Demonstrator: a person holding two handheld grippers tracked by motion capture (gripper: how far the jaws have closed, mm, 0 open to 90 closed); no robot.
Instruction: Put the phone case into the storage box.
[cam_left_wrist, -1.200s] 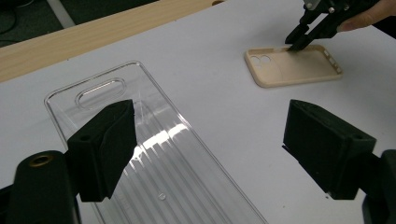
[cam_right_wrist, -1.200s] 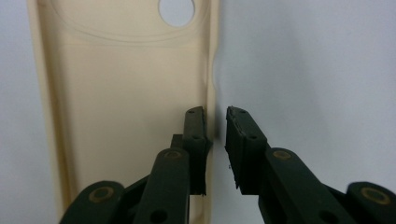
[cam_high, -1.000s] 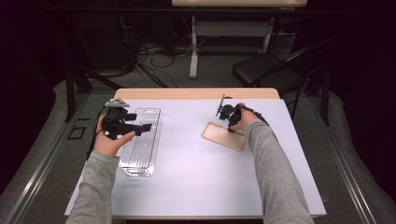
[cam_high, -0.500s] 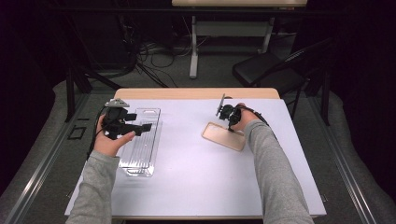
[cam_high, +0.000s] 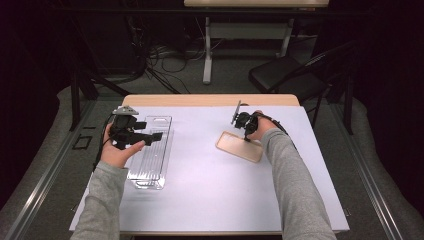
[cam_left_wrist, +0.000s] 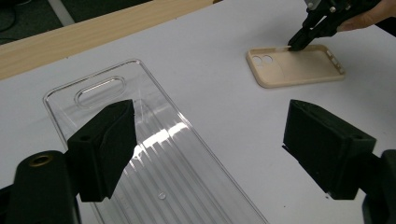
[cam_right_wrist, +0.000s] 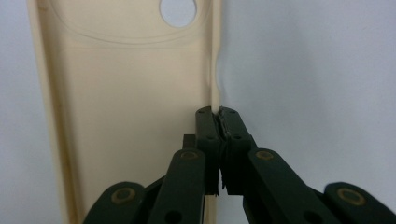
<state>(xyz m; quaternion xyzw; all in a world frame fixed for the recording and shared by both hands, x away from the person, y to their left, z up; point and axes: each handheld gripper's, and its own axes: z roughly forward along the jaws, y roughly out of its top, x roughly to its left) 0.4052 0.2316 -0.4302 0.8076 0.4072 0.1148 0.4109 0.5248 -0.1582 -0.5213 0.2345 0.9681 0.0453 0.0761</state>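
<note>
Right gripper (cam_right_wrist: 218, 116): we note jaws clamped on side wall of beige phone case (cam_right_wrist: 126, 116). Left gripper (cam_left_wrist: 210, 154): spread, idle above clear tray (cam_left_wrist: 154, 140). Step: grasp done. Next, we judge: lift toward tray.

Quick count of what's on the table (cam_high: 200, 200): one phone case (cam_high: 239, 146), beige, right of centre in the high view, with two round camera holes showing at its end in the left gripper view. One clear tray (cam_high: 150, 152) at centre left. Two grippers: left gripper (cam_high: 131, 132) and right gripper (cam_high: 243, 121), two jaws each. Two hands, two grey sleeves. Behind the table, upper right, one black chair (cam_high: 295, 75). At top centre, one second table (cam_high: 255, 4).
</note>
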